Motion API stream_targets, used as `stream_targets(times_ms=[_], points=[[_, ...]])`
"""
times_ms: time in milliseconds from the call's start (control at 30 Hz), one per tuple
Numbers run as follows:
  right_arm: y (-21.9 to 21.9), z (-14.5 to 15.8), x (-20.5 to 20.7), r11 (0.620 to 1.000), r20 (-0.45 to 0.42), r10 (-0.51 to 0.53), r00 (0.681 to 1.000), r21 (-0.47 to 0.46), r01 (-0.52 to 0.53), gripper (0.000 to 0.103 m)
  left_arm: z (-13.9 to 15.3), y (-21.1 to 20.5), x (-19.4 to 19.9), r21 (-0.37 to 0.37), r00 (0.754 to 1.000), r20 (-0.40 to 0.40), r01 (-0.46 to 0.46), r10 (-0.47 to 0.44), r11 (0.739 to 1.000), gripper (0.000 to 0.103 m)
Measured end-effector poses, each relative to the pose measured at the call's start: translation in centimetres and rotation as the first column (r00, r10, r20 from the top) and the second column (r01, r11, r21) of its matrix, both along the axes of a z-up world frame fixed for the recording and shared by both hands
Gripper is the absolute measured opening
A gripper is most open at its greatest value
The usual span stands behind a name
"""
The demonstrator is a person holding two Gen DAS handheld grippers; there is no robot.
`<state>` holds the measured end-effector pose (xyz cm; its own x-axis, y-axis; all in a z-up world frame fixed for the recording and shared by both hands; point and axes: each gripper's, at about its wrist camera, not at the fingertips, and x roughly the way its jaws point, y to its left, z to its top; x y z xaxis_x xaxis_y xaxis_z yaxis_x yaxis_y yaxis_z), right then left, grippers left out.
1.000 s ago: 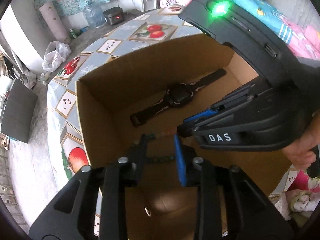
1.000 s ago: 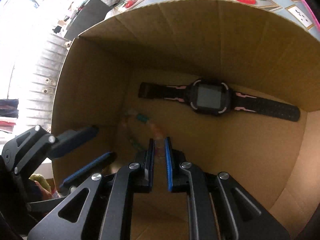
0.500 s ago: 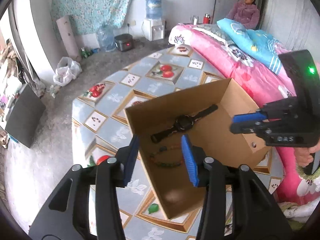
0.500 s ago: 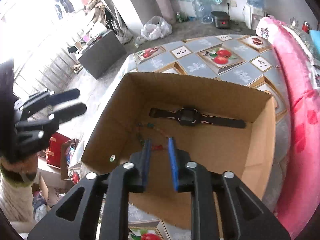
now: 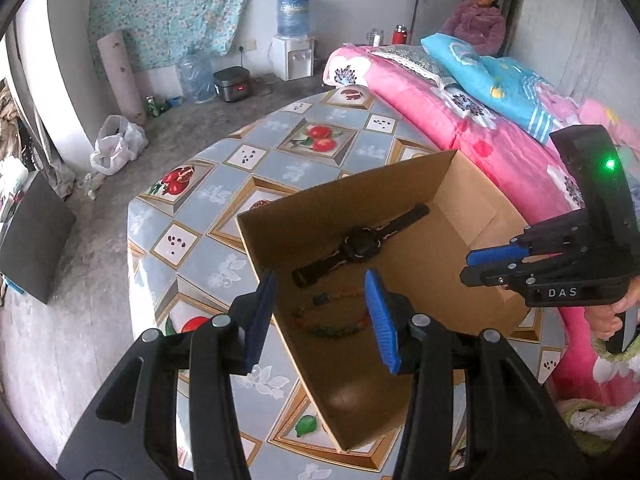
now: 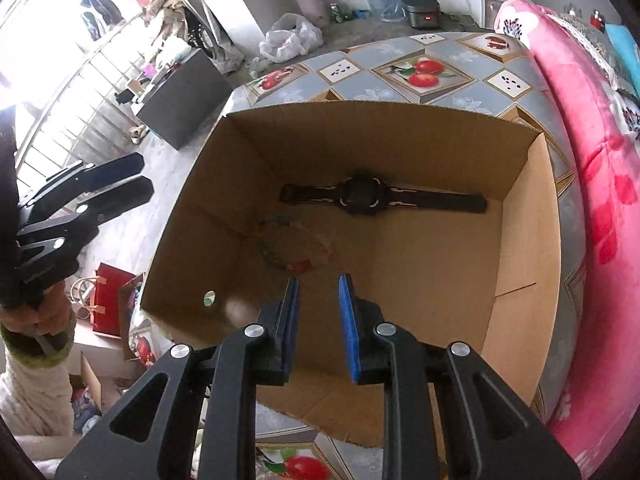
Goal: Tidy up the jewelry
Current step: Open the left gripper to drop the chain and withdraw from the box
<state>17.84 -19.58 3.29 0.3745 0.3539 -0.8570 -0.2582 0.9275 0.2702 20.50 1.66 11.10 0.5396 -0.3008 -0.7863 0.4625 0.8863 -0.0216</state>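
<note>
Tabletop (image 5: 192, 216) | bracelet (image 5: 332, 316) in box (image 5: 472, 200) beyond both empty, parted hand-held grippers: left (image 5: 322, 316), right (image 6: 318, 322)

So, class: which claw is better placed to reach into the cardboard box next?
Probably the right claw: it hangs open over the box interior near the bracelet, while the left claw straddles the wall.

Open cardboard box (image 5: 472, 200) on a fruit-patterned tablecloth (image 5: 248, 168), holding a black watch (image 5: 360, 244) at its far side and a beaded bracelet (image 5: 332, 316) nearer, with the empty left gripper (image 5: 320, 316) spread above the near-left wall and the right gripper (image 5: 480, 268) hovering at right.
</note>
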Motion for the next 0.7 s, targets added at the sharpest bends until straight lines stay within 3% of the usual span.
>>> stream_targets(times_ms=[167, 333, 533, 700], points=[[0.0, -0.3, 0.3, 1.000, -0.008, -0.014, 1.000, 0.006, 0.014, 0.021, -0.1, 0.0, 0.3, 0.014, 1.000, 0.007, 0.000, 0.000, 1.000, 0.044], [-0.1, 1.2, -0.8, 1.000, 0.048, -0.015, 0.999, 0.004, 0.014, 0.024, 0.5, 0.0, 0.0, 0.014, 1.000, 0.017, -0.010, 0.010, 1.000, 0.044], [-1.7, 4.3, -5.0, 0.999, 0.185, -0.038, 0.982, -0.008, 0.040, 0.044, 2.1, 0.1, -2.1, -0.004, 0.999, 0.042, -0.020, 0.020, 1.000, 0.044], [-3.4, 5.6, -10.9, 0.994, 0.311, -0.061, 0.948, -0.069, 0.086, 0.071, 2.4, 0.1, -6.7, -0.052, 0.998, 0.065, -0.003, 0.006, 0.999, 0.051]])
